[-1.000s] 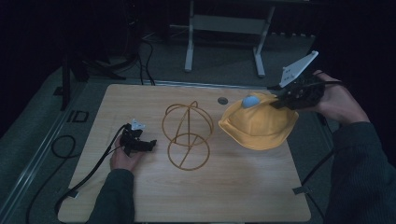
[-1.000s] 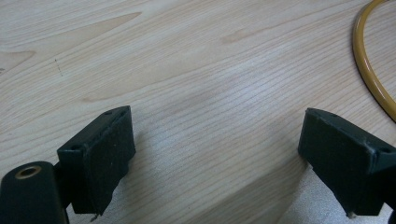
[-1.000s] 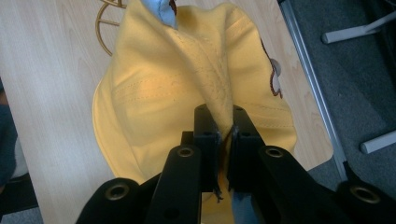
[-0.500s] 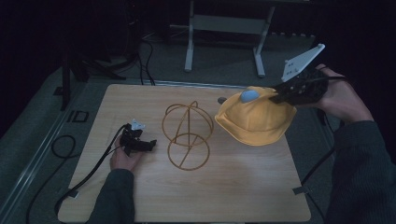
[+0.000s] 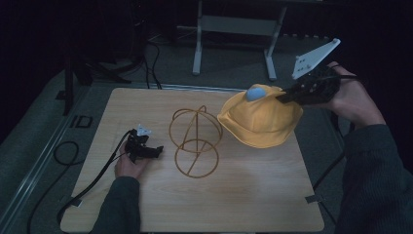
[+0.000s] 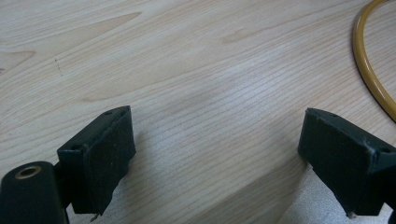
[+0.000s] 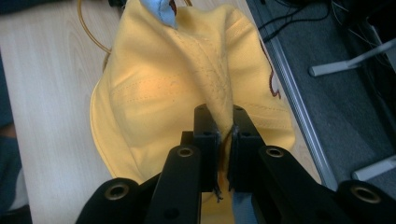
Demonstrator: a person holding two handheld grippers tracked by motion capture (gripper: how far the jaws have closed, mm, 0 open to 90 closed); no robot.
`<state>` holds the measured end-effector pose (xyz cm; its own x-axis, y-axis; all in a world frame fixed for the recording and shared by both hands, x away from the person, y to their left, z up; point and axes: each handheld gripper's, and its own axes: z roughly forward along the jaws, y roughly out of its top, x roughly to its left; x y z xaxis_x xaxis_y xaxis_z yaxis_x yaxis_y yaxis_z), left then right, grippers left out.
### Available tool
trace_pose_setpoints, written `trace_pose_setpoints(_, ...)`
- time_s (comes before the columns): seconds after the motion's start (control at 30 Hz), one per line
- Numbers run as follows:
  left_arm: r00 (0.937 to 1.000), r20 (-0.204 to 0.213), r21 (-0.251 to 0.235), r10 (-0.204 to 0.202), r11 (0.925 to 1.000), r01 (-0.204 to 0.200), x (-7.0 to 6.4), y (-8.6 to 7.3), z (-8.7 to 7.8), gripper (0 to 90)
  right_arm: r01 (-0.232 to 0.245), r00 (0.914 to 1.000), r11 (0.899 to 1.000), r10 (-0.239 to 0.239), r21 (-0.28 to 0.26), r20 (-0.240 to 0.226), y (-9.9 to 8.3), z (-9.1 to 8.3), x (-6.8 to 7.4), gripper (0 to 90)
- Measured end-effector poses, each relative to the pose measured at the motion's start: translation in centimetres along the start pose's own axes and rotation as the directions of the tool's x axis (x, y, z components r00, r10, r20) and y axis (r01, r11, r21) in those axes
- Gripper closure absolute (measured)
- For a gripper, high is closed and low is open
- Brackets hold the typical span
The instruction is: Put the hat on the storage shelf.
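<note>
On the light wooden table (image 5: 243,204), the golden wire-frame stand (image 5: 195,141) sits mid-table; the yellow fabric hat (image 5: 260,119) hangs right of it, the left gripper (image 5: 157,150) left.

My high view looks forward and down over the whole table (image 5: 234,204) from my side. My left gripper view sits close over bare wood, the wire stand (image 6: 373,70) at 2 o'clock. My right gripper view looks down on the yellow hat (image 7: 187,84); all three share the stand

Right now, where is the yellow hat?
In the high view, the yellow hat hangs from the right gripper over the table's far right, beside the wire stand.
</note>
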<state>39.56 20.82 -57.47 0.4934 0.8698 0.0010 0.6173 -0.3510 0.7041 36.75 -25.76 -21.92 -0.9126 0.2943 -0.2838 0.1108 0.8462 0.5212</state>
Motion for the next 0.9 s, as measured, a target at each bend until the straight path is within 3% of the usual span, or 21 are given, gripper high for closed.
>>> trace_pose_setpoints(0.9, 1.0, 0.0, 0.0, 0.0, 1.0, 0.0, 0.0, 0.0, 0.0, 10.7, -0.022, 0.9997, 0.994, 0.021, -0.109, -0.013, 1.5, 0.8, -0.1, 84.6)
